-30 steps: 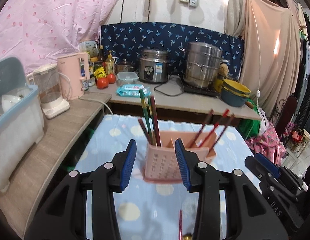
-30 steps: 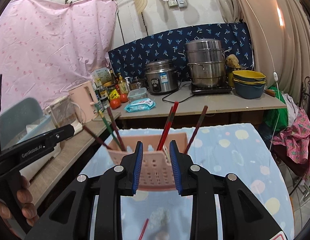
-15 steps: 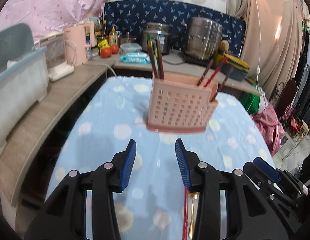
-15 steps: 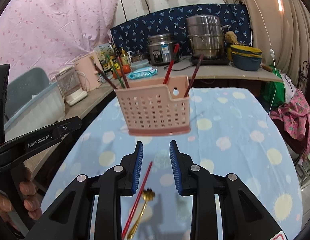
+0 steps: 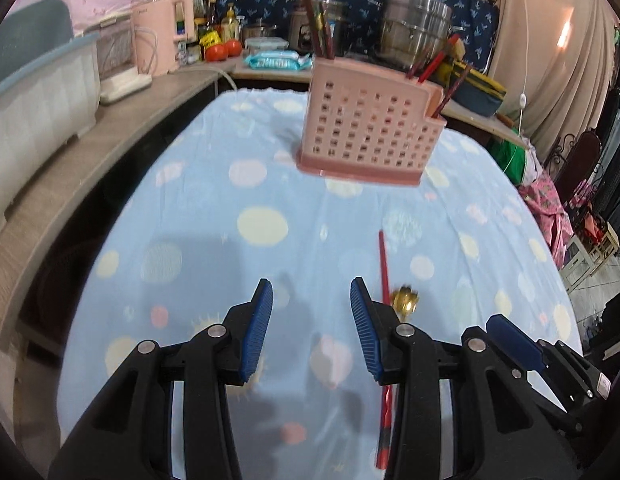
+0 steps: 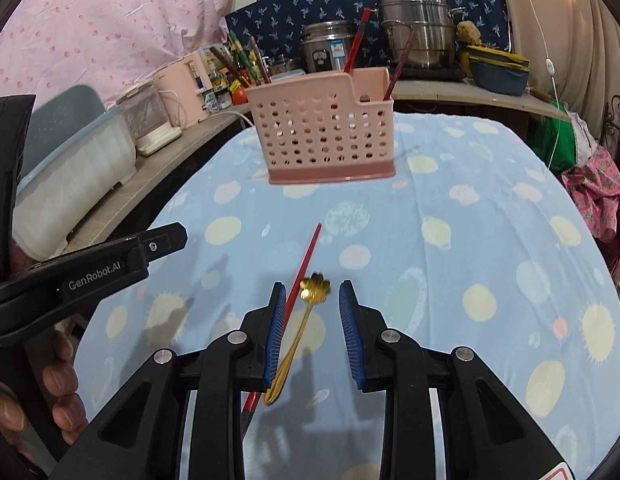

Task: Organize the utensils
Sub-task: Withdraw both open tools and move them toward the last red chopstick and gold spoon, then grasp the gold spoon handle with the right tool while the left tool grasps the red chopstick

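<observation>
A pink perforated utensil holder (image 5: 368, 128) (image 6: 324, 132) stands on the blue dotted tablecloth with several chopsticks in it. A red chopstick (image 6: 305, 262) (image 5: 384, 276) and a gold flower-headed spoon (image 6: 316, 290) (image 5: 406, 300) lie side by side on the cloth nearer to me. My right gripper (image 6: 310, 300) is open and empty, low over them, with the spoon between its fingers. My left gripper (image 5: 310, 304) is open and empty, just left of the chopstick.
A wooden counter (image 5: 109, 120) runs along the left with a white bin (image 5: 33, 92), a pink kettle (image 5: 159, 36) and bottles. Steel pots (image 6: 414, 28) and bowls stand on the back counter. The tablecloth (image 6: 490, 260) drops off at the right.
Both grippers have pulled back from the holder and tilted down toward the cloth. The chopstick and spoon have come into view, now close under the right gripper.
</observation>
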The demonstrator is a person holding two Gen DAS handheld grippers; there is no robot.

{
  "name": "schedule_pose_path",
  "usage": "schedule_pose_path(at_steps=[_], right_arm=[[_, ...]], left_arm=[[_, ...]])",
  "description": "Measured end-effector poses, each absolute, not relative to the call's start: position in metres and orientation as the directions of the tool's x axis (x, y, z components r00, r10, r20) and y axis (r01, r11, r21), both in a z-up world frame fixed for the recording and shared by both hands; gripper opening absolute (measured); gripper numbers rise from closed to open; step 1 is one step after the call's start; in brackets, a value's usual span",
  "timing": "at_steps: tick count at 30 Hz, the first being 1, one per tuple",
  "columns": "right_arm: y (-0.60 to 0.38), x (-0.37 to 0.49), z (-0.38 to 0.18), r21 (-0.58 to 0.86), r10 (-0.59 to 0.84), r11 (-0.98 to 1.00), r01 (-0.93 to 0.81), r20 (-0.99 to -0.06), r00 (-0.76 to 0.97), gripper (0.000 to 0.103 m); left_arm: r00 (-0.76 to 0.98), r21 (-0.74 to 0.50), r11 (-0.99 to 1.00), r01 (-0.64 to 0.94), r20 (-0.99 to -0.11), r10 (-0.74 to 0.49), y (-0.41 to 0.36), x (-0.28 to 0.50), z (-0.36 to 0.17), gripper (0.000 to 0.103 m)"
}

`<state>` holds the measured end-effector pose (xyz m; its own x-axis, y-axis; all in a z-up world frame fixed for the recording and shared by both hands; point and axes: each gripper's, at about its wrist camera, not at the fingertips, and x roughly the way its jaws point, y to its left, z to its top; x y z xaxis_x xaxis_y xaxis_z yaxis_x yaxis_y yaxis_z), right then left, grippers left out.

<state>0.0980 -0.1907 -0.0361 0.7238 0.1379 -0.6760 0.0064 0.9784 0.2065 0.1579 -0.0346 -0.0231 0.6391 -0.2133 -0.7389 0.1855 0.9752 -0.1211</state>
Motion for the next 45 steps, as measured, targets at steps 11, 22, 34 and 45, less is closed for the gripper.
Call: schedule_pose_path(at_steps=[11, 22, 34, 45], right_arm=[[-0.176, 0.089, -0.071, 0.228, 0.170, 0.974, 0.002, -0.731, 0.661, 0.028], [-0.165, 0.091, -0.091, 0.226, 0.179, 0.974, -0.004, -0.761, 0.624, 0.028], [-0.154, 0.088, -0.094, 0.129, 0.117, 0.991, -0.028, -0.760, 0.639, 0.024], [-0.168, 0.083, -0.095, 0.151, 0.122, 0.988, -0.010, -0.756, 0.643, 0.010]], left_arm=[[0.567, -0.120, 0.979, 0.165, -0.801, -0.194, -0.026, 0.144, -0.061, 0.039], [0.523, -0.118, 0.979, 0.166, -0.831, -0.189, -0.026, 0.135, -0.084, 0.040], [0.522, -0.114, 0.978, 0.173, -0.832, -0.189, -0.028, 0.133, -0.085, 0.047], [0.513, -0.117, 0.974, 0.192, -0.834, -0.202, -0.034, 0.125, -0.086, 0.047]])
